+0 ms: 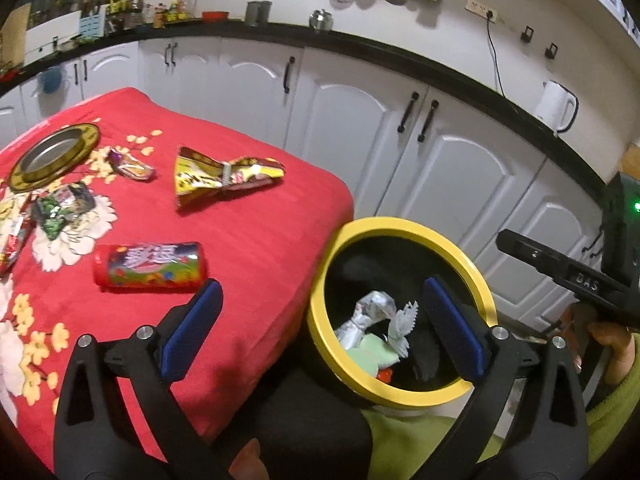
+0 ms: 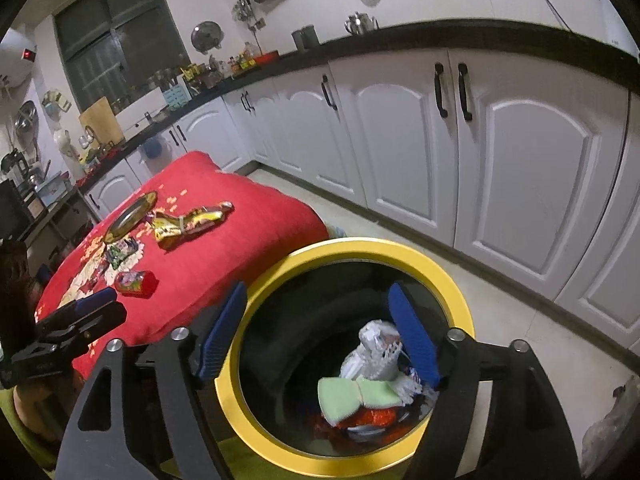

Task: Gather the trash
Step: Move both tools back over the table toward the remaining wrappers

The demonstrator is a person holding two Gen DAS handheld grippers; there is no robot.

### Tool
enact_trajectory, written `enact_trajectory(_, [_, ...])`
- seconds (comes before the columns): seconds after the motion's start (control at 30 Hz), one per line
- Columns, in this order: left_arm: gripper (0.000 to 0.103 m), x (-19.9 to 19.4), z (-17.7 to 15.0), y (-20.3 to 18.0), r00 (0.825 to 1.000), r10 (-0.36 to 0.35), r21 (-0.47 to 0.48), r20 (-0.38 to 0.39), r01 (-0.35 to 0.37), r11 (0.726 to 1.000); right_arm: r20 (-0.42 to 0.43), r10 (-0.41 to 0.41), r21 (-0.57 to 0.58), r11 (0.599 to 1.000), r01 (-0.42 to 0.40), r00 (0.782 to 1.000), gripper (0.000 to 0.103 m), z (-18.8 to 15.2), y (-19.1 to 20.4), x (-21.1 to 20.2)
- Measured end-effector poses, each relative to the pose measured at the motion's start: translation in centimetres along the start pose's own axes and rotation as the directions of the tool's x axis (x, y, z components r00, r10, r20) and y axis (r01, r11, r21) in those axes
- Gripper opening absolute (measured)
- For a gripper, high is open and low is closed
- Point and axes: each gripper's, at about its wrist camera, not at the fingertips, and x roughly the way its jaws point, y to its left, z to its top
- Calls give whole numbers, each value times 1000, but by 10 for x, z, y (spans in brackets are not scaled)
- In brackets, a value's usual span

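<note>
A black bin with a yellow rim (image 1: pixel 404 398) (image 2: pixel 352 470) stands beside a table with a red cloth (image 1: pixel 256 248) (image 2: pixel 240 248). Crumpled silver, green and red wrappers (image 1: pixel 374 320) (image 2: pixel 376 360) lie inside the bin. On the cloth lie a red snack can (image 1: pixel 150 266) (image 2: pixel 134 282), a yellow wrapper (image 1: pixel 220 180) (image 2: pixel 188 222), a purple wrapper (image 1: pixel 130 166) and a green wrapper (image 1: pixel 64 208). My left gripper (image 1: pixel 320 320) is open and empty, straddling the table edge and bin rim. My right gripper (image 2: pixel 318 332) is open and empty above the bin mouth.
A round gold-rimmed metal tray (image 1: pixel 52 156) (image 2: pixel 128 214) sits at the cloth's far left. White cabinets (image 1: pixel 460 168) under a black counter (image 1: pixel 360 46) run behind. A white kettle (image 1: pixel 558 106) stands on the counter. The floor (image 2: pixel 520 320) lies right of the bin.
</note>
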Motion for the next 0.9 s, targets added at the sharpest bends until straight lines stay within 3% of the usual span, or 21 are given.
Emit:
enact_trajectory(0.37, [92,-33,10,19,991,74,-30,111,-71,997,94,47,-80,996,-39,994,77,10,35,-22])
enact_trajectory(0.47, [92,-42,12,26,987,86,-47,136,-80,996,119,58,-99,994,-47,991,83,12,46,-27])
enact_trajectory(0.9, [92,-76,18,62,961,158,-114,229,-135,984,111,124,-222,970,-97,986,85,17,95,-27])
